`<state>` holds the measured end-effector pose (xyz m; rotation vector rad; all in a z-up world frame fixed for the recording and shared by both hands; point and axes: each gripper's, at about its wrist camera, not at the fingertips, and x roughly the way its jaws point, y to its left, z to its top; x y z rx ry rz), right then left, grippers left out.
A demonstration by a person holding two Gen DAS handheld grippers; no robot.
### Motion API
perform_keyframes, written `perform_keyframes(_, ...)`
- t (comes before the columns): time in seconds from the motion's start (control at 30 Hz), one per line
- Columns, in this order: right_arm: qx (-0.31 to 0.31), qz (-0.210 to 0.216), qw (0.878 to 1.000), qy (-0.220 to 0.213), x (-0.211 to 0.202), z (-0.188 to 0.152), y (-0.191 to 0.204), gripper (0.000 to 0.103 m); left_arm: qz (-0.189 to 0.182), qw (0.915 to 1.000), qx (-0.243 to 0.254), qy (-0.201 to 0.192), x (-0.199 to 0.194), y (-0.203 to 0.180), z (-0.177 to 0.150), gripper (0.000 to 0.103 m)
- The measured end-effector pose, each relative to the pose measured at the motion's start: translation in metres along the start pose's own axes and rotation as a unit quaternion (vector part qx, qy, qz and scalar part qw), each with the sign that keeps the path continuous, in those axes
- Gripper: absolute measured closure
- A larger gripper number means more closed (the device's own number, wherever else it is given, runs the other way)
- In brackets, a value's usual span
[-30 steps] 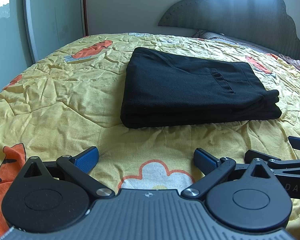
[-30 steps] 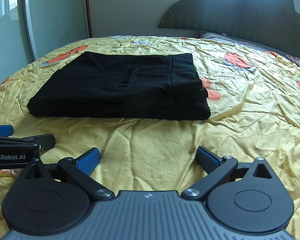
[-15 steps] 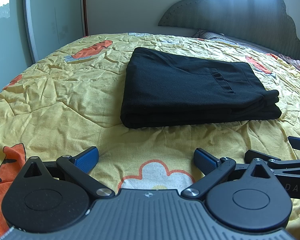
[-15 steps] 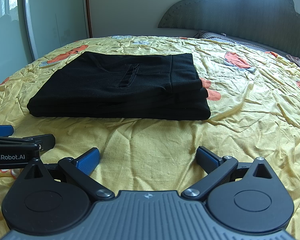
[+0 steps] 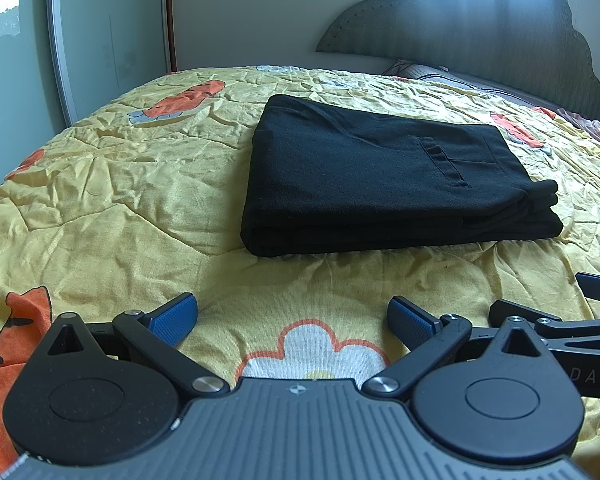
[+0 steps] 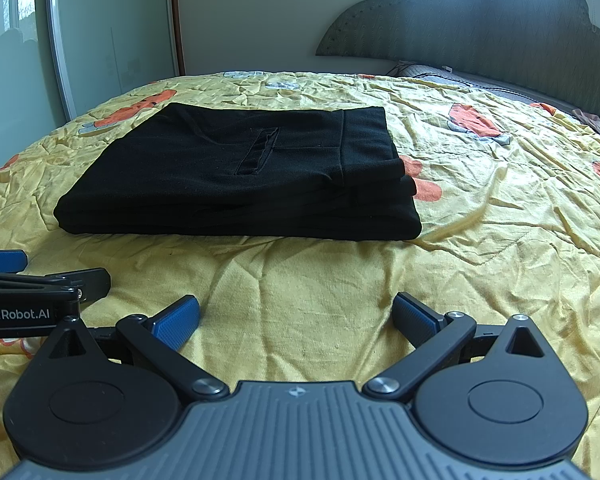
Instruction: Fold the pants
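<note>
left wrist view: nothing has shifted in the last second. left tongs (image 5: 292, 316) spread apart, empty, low over the quilt (image 5: 112, 208); pants (image 5: 380, 176) ahead and a little right, a flat folded stack, so folding looks finished. right tongs (image 6: 296, 316) likewise apart, empty; pants ahead-left. headboard (image 6: 480, 16) far back. nothing blocks the way.

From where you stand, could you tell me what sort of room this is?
Most likely a bedroom: folded black pants lie on a bed with a yellow quilt, a padded headboard stands behind it, and a glass sliding door is at the side.
</note>
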<state>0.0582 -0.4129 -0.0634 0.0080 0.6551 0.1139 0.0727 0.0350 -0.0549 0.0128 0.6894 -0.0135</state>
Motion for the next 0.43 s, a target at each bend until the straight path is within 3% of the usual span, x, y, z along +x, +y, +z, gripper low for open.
perform_keyframes(0.43,0.0,0.0,1.0,0.0,-0.0001,0.0,-0.0003,0.0,-0.006,1.0,-0.004,-0.002,0.0001,0.0019,0.0004,0.0)
